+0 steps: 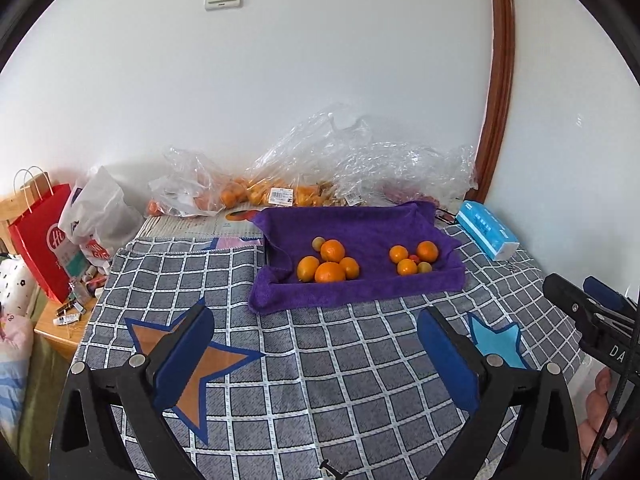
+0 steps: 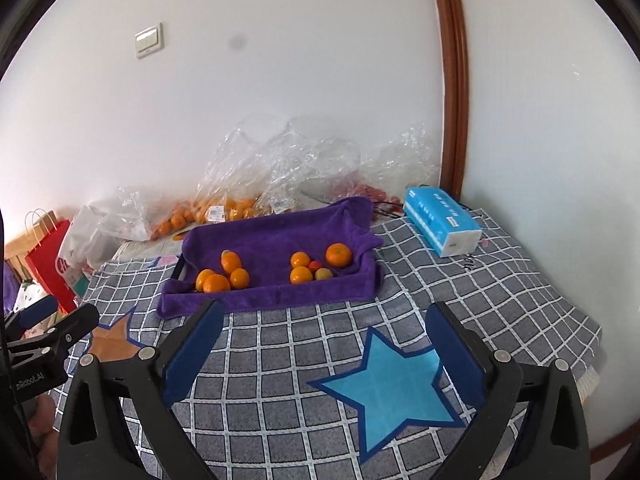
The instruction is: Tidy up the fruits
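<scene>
A tray lined with a purple towel (image 1: 360, 292) (image 2: 264, 300) sits on the checked cloth. It holds two clusters of fruit: a left group of oranges (image 1: 330, 272) (image 2: 224, 276) and a right group (image 1: 416, 258) (image 2: 316, 266) of oranges, a small red fruit and a greenish one. My left gripper (image 1: 316, 316) is open and empty, hovering over the cloth in front of the tray. My right gripper (image 2: 326, 312) is open and empty, also in front of the tray. The right gripper shows at the left wrist view's right edge (image 1: 592, 312).
Clear plastic bags with more oranges (image 1: 256, 194) (image 2: 224, 208) lie against the wall behind the tray. A blue tissue pack (image 1: 486, 230) (image 2: 442, 222) lies to the right. A red paper bag (image 1: 44, 240) stands at the left. The cloth has an orange star (image 1: 200, 364) and a blue star (image 2: 392, 388).
</scene>
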